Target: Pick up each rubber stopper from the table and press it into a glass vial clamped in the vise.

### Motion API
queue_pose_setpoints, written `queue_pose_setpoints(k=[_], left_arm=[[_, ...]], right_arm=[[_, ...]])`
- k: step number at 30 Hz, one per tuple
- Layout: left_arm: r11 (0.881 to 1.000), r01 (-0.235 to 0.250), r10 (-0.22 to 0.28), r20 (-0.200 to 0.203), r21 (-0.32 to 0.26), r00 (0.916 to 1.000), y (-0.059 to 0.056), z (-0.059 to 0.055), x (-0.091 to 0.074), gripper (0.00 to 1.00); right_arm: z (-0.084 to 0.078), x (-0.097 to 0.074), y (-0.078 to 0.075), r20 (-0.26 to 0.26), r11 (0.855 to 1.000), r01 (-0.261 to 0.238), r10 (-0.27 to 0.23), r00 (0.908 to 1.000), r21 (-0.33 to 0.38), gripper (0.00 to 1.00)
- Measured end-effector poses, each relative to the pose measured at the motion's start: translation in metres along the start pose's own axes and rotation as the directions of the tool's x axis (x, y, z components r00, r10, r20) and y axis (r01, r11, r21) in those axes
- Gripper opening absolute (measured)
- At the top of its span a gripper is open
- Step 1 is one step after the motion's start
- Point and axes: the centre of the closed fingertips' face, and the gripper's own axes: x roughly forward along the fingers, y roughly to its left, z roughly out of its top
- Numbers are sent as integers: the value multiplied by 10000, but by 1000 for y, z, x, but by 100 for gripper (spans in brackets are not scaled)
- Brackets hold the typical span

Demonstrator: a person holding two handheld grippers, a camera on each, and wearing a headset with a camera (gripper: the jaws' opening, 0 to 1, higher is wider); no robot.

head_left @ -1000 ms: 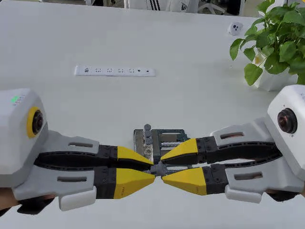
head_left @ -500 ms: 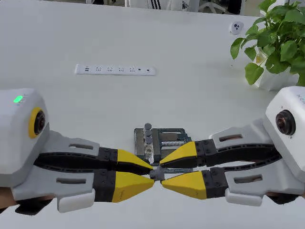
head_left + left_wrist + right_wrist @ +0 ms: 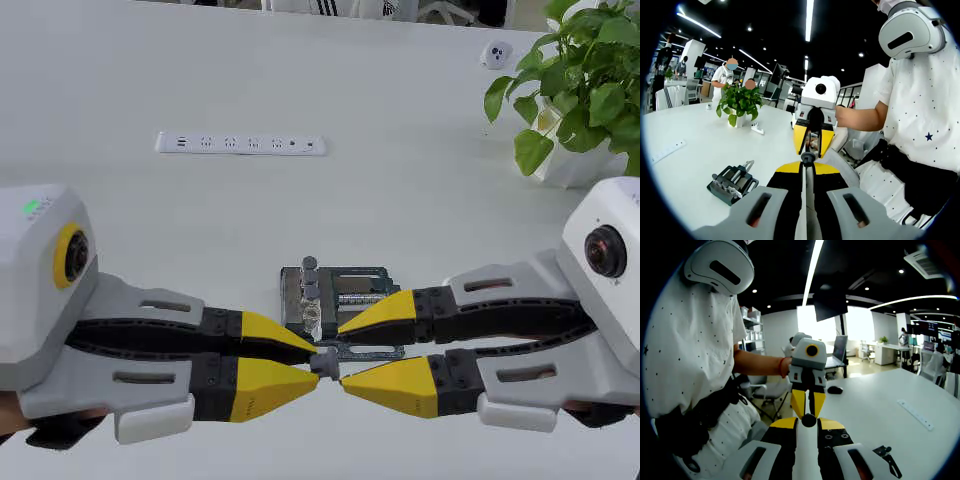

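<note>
Left gripper was clamped on rubber stopper, above the table. Right gripper met it tip to tip, jaws narrowly parted, just beside the stopper. Just beyond stood vise with stoppered vials. Farther back: power strip, plant.

A white worktop is carrying everything. A white power strip is lying flat toward the upper left, a metal vise is sitting at lower centre, and a potted plant is standing at the upper right, with a small white device just beside it.
</note>
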Motion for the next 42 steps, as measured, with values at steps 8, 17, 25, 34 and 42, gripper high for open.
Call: queue_pose_setpoints(k=[8, 17, 25, 34, 42], left_arm=[[10000, 74, -75, 39, 16, 10000, -1, 2, 1, 3], [9999, 108, -108, 51, -56, 9999, -1, 2, -2, 3], [9998, 149, -148, 92, -118, 9998, -1, 2, -5, 3], [9997, 95, -88, 311, -222, 9995, 2, 4, -6, 3], [9997, -238, 240, 359, -52, 9991, 11, 1, -5, 4]], right_arm=[[1, -1, -1, 38, 9999, 25, -25, 10000, -110, 8], [-1, -1, -1, -93, 9996, 0, -2, 10000, -300, 7], [0, 1, -1, -223, 9988, -84, 73, 9997, -491, 7], [1, 1, -4, -321, 9974, -11, -12, 9995, -725, 6], [-2, 3, -13, -545, 9986, 273, -297, 9981, -450, 6]])
